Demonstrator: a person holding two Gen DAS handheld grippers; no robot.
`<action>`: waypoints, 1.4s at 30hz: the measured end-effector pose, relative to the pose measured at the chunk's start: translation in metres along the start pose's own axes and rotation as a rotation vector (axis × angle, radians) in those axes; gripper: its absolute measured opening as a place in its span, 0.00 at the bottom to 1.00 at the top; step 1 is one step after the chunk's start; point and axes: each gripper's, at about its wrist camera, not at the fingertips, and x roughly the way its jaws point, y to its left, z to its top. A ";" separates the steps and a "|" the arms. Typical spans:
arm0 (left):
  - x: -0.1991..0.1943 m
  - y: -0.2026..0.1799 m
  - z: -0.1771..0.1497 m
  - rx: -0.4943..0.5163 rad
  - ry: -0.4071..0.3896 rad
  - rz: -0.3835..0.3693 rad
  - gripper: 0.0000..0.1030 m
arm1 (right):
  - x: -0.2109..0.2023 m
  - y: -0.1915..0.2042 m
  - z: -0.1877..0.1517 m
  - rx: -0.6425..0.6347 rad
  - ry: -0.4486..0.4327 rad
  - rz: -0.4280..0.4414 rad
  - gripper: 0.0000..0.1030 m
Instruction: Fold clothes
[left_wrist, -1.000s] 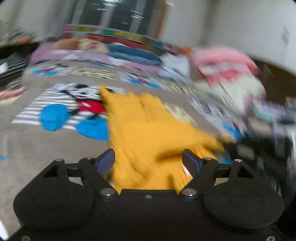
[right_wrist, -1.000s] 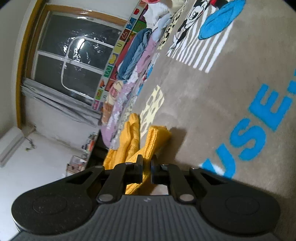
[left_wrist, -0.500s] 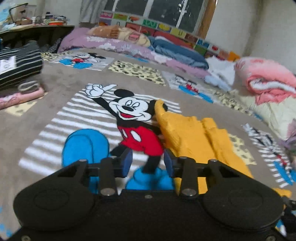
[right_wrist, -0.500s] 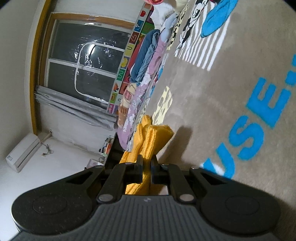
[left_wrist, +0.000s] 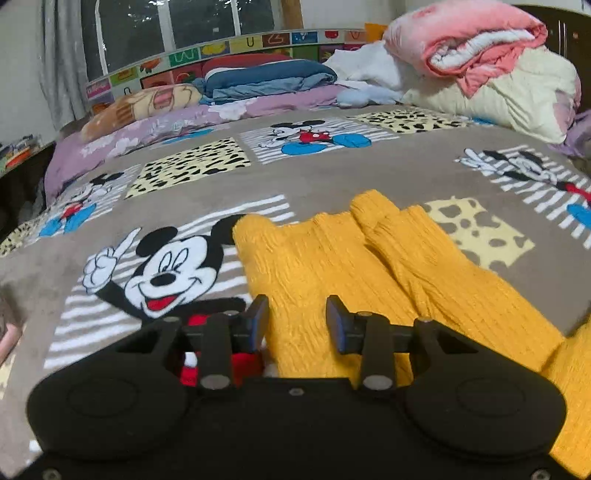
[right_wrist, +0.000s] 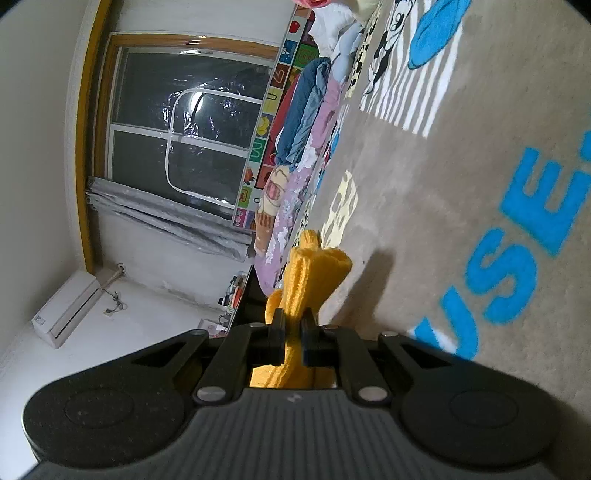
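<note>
A yellow knit garment (left_wrist: 388, 273) lies spread on the grey cartoon-mouse blanket (left_wrist: 332, 177) in the left wrist view. My left gripper (left_wrist: 297, 323) hovers open just over the garment's near left part, with yellow knit showing between its blue-padded fingers. In the right wrist view, tilted sideways, my right gripper (right_wrist: 293, 338) is shut on a fold of the same yellow garment (right_wrist: 314, 273), which rises bunched beyond the fingertips above the blanket (right_wrist: 461, 206).
Folded quilts and pillows (left_wrist: 266, 77) line the bed's far edge under a window (left_wrist: 177, 26). A pink and cream bedding pile (left_wrist: 487, 66) sits far right. A dark shelf (right_wrist: 236, 295) stands off the bed's side.
My left gripper swung left off the garment, then back over its left part, and its fingers narrowed from wide open. The right gripper kept its hold and tilted a little further.
</note>
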 end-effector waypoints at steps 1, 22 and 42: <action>0.003 0.001 0.001 0.002 -0.001 -0.003 0.33 | 0.000 0.000 0.000 0.001 0.001 0.002 0.10; 0.060 0.040 0.057 -0.091 0.042 -0.077 0.31 | 0.002 -0.003 0.001 0.001 0.021 0.037 0.10; -0.041 0.004 -0.012 -0.140 -0.020 -0.116 0.31 | 0.001 -0.003 -0.002 -0.006 0.026 0.043 0.10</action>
